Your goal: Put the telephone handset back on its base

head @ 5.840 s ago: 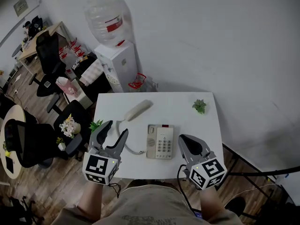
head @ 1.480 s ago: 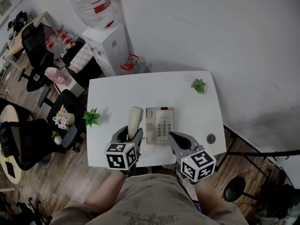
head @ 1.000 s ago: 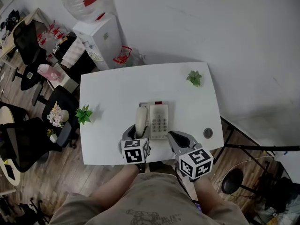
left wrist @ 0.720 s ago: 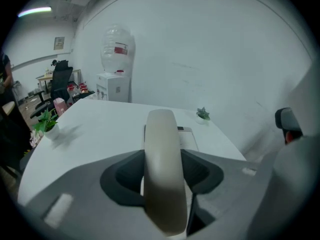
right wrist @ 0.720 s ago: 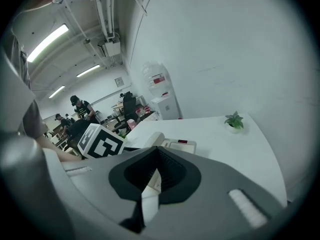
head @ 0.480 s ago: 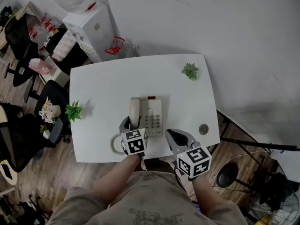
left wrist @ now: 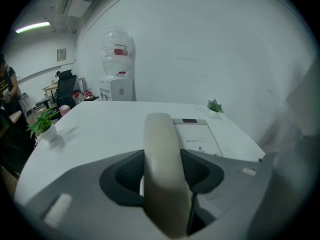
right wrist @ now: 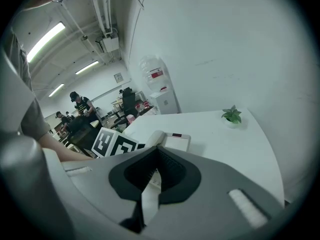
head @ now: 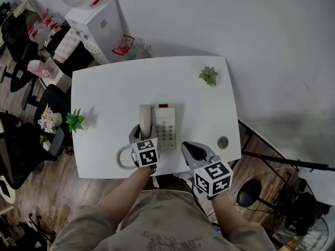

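The beige handset lies lengthwise along the left side of the white telephone base, beside the keypad. My left gripper is shut on the handset's near end; in the left gripper view the handset fills the gap between the jaws, with the base just to its right. The coiled cord loops off to the left near the table's front edge. My right gripper hovers shut and empty at the front edge, right of the base. From the right gripper view I see the base.
The white table carries a small plant at the back right, another plant at the left edge and a round cable hole at the front right. A water dispenser and office chairs stand beyond the table's left side.
My left gripper has carried the handset from the table's left part rightward onto the left side of the base. The right gripper has stayed shut near the front edge.
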